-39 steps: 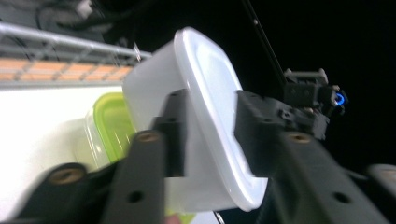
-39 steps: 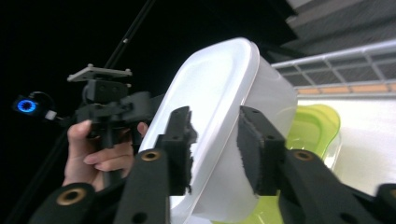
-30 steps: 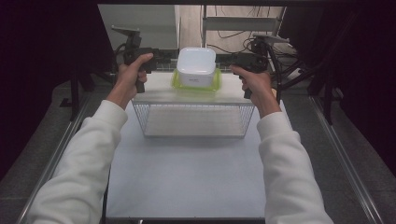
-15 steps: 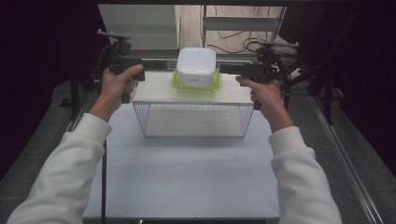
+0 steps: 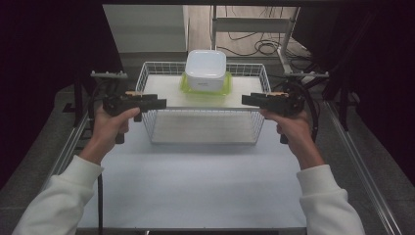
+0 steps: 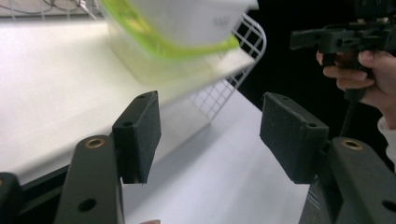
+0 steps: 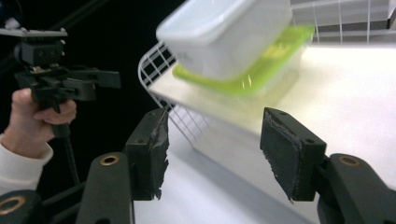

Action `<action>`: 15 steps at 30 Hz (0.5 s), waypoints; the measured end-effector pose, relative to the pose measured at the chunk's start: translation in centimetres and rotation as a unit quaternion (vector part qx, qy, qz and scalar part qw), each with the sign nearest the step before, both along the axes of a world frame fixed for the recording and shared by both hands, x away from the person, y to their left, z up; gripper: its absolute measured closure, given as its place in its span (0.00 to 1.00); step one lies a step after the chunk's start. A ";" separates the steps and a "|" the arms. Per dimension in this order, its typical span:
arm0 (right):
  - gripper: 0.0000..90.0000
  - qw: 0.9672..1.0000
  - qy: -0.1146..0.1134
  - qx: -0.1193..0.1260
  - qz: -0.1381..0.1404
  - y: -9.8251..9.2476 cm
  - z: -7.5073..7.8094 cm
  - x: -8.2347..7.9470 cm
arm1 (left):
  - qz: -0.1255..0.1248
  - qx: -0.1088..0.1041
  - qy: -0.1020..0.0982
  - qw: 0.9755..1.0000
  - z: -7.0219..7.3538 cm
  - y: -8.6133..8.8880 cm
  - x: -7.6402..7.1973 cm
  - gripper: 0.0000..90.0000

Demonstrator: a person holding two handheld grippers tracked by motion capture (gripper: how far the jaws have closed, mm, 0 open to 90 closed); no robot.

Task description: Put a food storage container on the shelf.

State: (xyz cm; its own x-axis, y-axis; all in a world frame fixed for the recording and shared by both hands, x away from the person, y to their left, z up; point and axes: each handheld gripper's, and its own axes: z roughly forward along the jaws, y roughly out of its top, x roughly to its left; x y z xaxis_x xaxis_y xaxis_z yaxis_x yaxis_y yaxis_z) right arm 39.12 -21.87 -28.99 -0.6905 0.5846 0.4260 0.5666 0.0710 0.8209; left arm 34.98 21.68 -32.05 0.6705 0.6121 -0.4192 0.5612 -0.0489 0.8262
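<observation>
A white lidded box [image 5: 206, 69] sits on a clear tub with a green lid [image 5: 188, 88], on a white board [image 5: 166, 95] laid across a wire basket [image 5: 151, 122]. My left gripper [image 5: 159, 104] hovers off the board's left end and my right gripper [image 5: 247, 100] off its right end, pointing at each other. The jaws of both have just been opening, and both stand open with nothing between them. The left gripper view [image 6: 215, 135] looks along the board [image 6: 56, 84] at the green lid [image 6: 154, 39]. The right gripper view [image 7: 215, 154] shows the white box [image 7: 224, 32].
The basket stands at the back of a white tabletop [image 5: 195, 186] with metal rails [image 5: 362, 171] down both sides. Dark floor and cables [image 5: 254, 44] lie beyond the table. Each gripper view catches the other hand's gripper [image 6: 336, 39] [image 7: 88, 79] against a black background.
Both hands have drawn away from the board's ends, outward and back toward the person. Both pairs of jaws stand wider than before. Board, boxes and basket have stayed in place.
</observation>
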 end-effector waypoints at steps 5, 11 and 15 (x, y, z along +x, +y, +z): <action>0.45 0.999 -0.011 -0.029 0.006 -0.8 -2.4 -2.2 | -0.001 0.012 0.003 1.000 -3.0 0.3 -2.3 0.41; 0.44 0.998 -0.009 -0.060 0.011 -1.9 -6.1 -4.3 | 0.005 0.023 0.015 1.000 -6.5 0.9 -4.2 0.40; 0.43 0.997 -0.002 -0.072 0.011 -2.2 -7.9 -5.3 | 0.006 0.029 0.028 0.999 -8.8 0.9 -5.3 0.39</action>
State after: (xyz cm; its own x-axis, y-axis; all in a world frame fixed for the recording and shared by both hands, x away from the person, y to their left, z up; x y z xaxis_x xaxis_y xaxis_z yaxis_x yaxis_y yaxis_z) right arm 33.87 -24.09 -36.92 -0.7055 0.6240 0.3360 0.5606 0.2012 0.8033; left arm 29.68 22.59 -40.88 0.6399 0.6439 -0.4196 0.6075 -0.0894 0.7893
